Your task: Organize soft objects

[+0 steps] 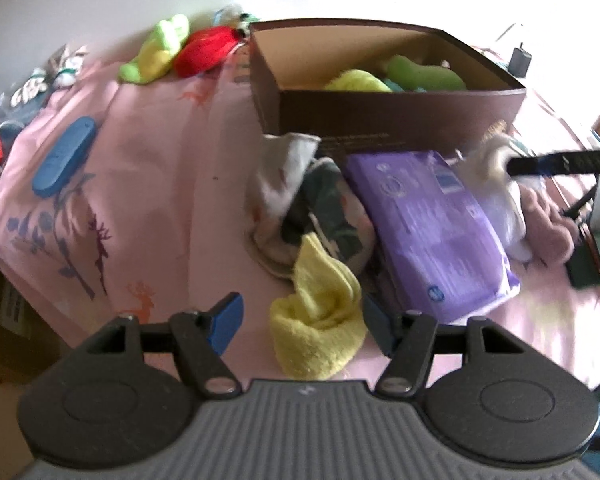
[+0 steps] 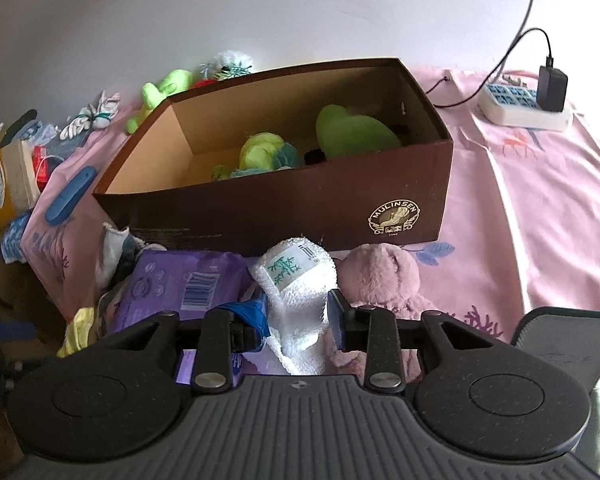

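Observation:
A yellow cloth lies crumpled on the pink bedsheet, between the fingers of my open left gripper. Behind it are a heap of socks and a purple pack. In the right wrist view my right gripper is shut on a white knitted towel with a paper label, next to a pink plush. The open brown shoebox behind them holds a green plush and a yellow-green soft item.
A light-green plush and a red plush lie left of the box. A blue case rests near the bed's left edge. A power strip with a charger sits at the back right.

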### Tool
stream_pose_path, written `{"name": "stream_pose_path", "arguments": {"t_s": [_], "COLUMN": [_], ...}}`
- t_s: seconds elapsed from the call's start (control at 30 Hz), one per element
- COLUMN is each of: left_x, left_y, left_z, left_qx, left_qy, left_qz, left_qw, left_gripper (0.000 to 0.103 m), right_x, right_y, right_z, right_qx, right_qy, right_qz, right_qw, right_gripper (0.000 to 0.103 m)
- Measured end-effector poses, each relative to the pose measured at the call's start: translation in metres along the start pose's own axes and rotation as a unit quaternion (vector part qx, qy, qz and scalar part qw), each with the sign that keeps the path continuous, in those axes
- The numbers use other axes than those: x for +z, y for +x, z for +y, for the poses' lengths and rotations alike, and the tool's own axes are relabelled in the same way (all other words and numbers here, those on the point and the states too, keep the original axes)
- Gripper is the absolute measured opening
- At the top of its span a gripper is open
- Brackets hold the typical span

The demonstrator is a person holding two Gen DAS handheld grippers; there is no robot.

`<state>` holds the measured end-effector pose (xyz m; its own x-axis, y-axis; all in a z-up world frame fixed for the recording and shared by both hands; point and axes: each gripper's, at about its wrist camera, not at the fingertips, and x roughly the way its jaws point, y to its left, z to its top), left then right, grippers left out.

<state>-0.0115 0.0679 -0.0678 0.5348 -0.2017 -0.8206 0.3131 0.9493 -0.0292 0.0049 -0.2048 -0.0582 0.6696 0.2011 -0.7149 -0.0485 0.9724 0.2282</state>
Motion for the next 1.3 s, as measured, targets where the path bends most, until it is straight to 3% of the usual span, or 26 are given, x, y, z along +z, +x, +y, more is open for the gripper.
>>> {"name": "stream_pose_path", "arguments": {"t_s": [0.37,0.47,0.6,0.77,0.93,1.2,1.3], "left_x": [0.001,-0.001,-0.007,-0.011,-0.012,-0.008,-0.004], "left_y": [0.046,0.056,0.051,0.05,0.043,0.017,0.012], "left_z": [0.002,0.004,0.003,0.011,0.012,0.025,0.024], "left_qx": [-0.009,-0.027,-0.036,-0.052,-0.057,-0.06,-0.06], "left_qy": [-0.005,-0.011,0.012,-0.005,-0.008,-0.019,-0.024], "left_qz": [0.033,0.041,0.028,0.026,0.015,-0.017,-0.027], "left_qw": [0.9994,0.9988,0.9989,0.9983,0.9982,0.9979,0.9975], "left_gripper": [0.066,0.067,0.061,0.055,0.04,0.039,0.039], "right_x": [0.0,0.001,0.003,0.004,0.005,0.004,0.003], "right_y": [0.016,0.019,0.022,0.031,0.039,0.046,0.042], "right_z": [-0.001,-0.005,-0.005,-0.002,-0.001,-0.004,-0.002], "right_qx": [0.029,0.032,0.029,0.024,0.016,0.013,0.012], "right_qy": [-0.001,0.006,0.004,-0.008,-0.023,-0.007,-0.022], "right_qz": [0.022,0.025,0.026,0.031,0.033,0.034,0.026], "right_qw": [0.999,0.999,0.999,0.999,0.999,0.999,0.999], "right_gripper": [0.017,0.017,0.021,0.023,0.026,0.029,0.022]}}
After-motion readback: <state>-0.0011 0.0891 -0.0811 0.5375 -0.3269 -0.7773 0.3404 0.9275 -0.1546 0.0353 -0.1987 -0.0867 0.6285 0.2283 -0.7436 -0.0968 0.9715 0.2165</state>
